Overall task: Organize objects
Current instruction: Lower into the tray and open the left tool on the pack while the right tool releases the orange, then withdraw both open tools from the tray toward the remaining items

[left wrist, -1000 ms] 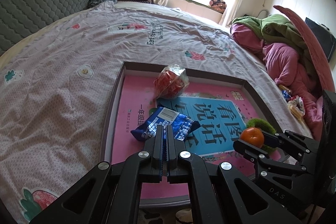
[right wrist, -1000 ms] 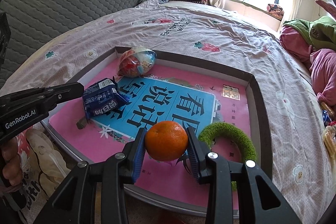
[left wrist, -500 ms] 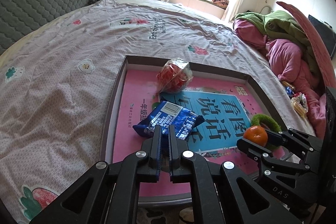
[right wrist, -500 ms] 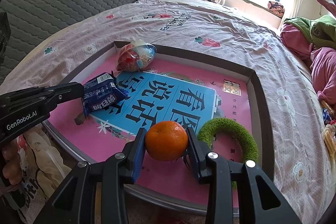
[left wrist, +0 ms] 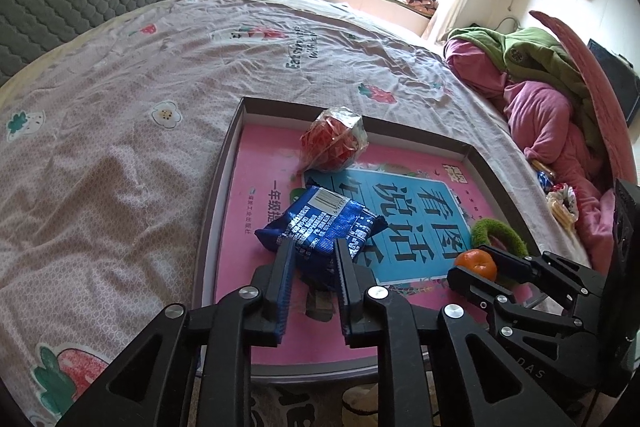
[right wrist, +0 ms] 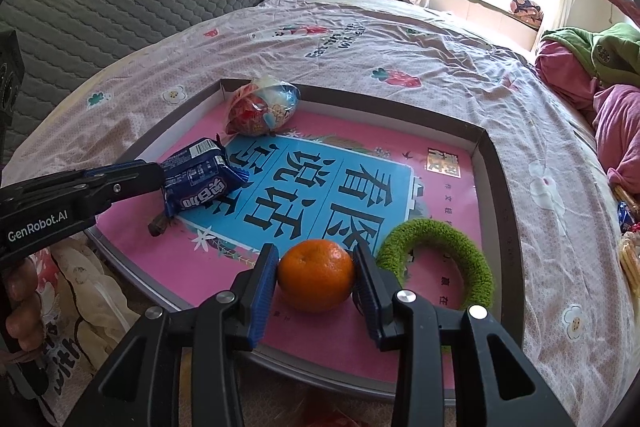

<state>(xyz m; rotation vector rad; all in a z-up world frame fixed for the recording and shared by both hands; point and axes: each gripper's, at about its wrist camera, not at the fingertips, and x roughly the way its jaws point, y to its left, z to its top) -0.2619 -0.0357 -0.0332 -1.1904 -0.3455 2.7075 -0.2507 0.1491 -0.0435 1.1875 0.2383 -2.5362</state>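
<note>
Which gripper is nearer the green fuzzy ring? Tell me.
Right. The right gripper, clamping the orange, sits just beside the green ring; the left gripper is across the tray at the blue packet.

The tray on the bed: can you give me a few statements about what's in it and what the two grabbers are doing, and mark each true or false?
1. The right gripper holds an orange between its fingers. True.
2. The green ring lies outside the tray, on the bedsheet. False: it lies inside the tray, beside the orange.
3. The blue snack packet sits in the tray between the left gripper's fingers, whose jaws are opening. True.
4. The red wrapped ball is stacked on the blue snack packet. False: it sits apart, near the tray's far edge.
</note>
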